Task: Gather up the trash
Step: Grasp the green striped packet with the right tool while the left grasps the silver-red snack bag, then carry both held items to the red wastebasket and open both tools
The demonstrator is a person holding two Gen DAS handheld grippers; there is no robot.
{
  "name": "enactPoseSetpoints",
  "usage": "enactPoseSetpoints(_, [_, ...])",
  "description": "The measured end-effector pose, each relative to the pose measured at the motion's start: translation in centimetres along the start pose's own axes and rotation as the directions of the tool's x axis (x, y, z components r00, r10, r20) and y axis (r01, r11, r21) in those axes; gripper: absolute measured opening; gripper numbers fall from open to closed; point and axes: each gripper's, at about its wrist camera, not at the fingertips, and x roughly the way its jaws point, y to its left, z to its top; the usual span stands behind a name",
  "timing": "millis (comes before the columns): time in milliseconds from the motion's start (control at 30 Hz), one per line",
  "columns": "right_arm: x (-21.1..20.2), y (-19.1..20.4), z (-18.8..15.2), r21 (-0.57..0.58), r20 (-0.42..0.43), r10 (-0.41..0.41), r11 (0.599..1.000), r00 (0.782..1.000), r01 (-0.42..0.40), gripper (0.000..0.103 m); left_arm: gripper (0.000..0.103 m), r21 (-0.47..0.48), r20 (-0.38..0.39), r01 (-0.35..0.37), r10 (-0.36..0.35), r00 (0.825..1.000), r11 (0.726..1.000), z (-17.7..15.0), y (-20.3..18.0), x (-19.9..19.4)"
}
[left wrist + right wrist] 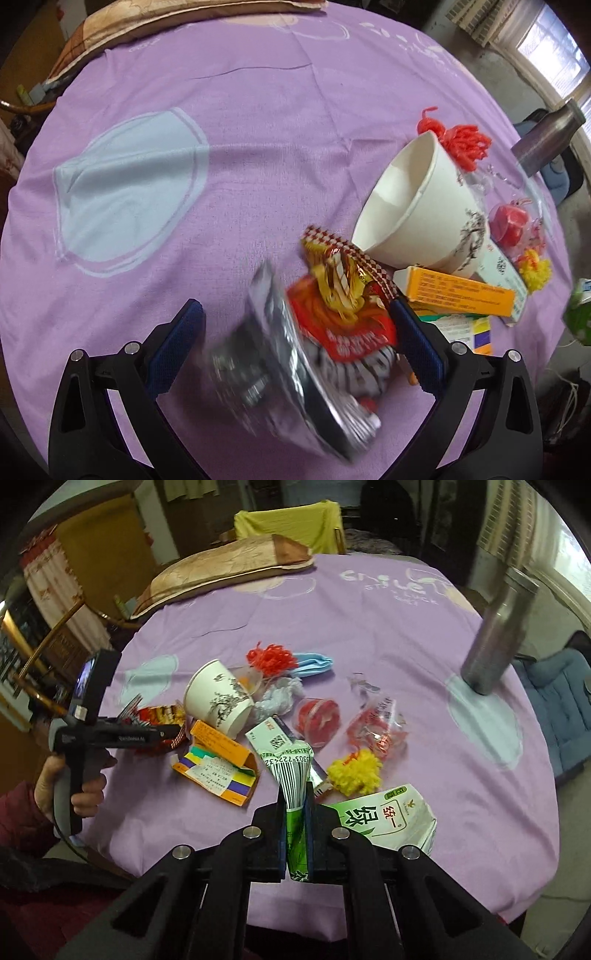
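Observation:
Trash lies scattered on a round table under a purple cloth (258, 147). My left gripper (295, 308) stands open and wide over a crumpled red and silver snack wrapper (332, 332), which sits between its blue pads (177, 339); the wrapper looks blurred. In the right wrist view that gripper (166, 734) is at the left, held by a hand (85, 794). My right gripper (295, 794) is shut on the barcode flap of a flattened green and white drink carton (388, 819), near the table's front edge.
A tipped paper cup (218, 701), an orange box (221, 746), red yarn (271, 659), a yellow pompom (356, 771), clear packs with red contents (319, 716) and a blue mask (314, 662) crowd the middle. A steel bottle (498, 635) stands right; a pillow (221, 572) lies at the back.

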Motion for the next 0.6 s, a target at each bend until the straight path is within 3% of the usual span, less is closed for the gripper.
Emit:
enactPoseSetpoints(133, [-1.0,-1.6,-0.5,0.068,0.025,-0.005,0.998,1.0,0.003,0.008,0.062,-0.01,0.031,0.043,-0.043,0.999,0.999,-0.1,0.4,-1.0])
enactPoseSetpoints(367, [-2.8,-6.6,-1.2,0.224,0.092,0.03,0.973,0.995,-0.05,0.008,0.059,0.02,0.148,0.089,-0.091,0.985,0.996,0.6,-0.5,-7.1])
enactPoseSetpoints(600, [-4.9,-12.0,-4.0,0.363,0.144,-0.012,0.931,0.989,-0.042,0.008,0.059,0.185,0.202,0.121,-0.158,0.967,0.975,2.1,-8.0,-10.8])
